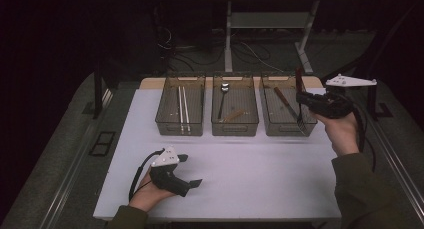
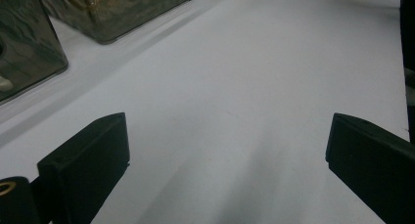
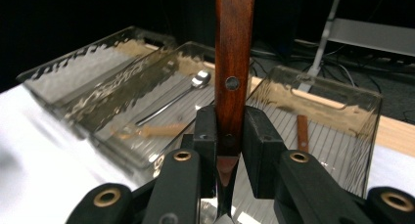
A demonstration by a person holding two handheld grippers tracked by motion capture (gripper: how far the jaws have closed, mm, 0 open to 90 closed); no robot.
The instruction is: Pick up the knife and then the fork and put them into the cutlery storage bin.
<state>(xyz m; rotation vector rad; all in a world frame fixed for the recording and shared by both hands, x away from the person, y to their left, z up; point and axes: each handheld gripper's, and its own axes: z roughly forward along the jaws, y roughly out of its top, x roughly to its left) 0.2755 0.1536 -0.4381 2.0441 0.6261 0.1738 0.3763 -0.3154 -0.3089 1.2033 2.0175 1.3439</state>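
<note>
My right gripper [image 1: 305, 100] hovers over the right bin [image 1: 287, 130], shut on a fork [image 1: 300, 106] that stands nearly upright, wooden handle up and metal tines down inside the bin. In the right gripper view the jaws of the right gripper [image 3: 230, 136] clamp the low end of the brown handle [image 3: 234, 62]. My left gripper [image 1: 190, 170] rests on the white table near the front edge, open, nothing between its jaws. The left gripper view shows the left gripper [image 2: 227, 168] with bare table between its spread jaws.
Three clear bins stand in a row at the table's far side. The left bin [image 1: 165, 116] holds chopsticks [image 1: 182, 109], the middle bin [image 1: 216, 128] a spoon [image 1: 223, 96] and a small wooden piece [image 1: 233, 115]. A wooden-handled knife [image 1: 282, 100] lies in the right bin.
</note>
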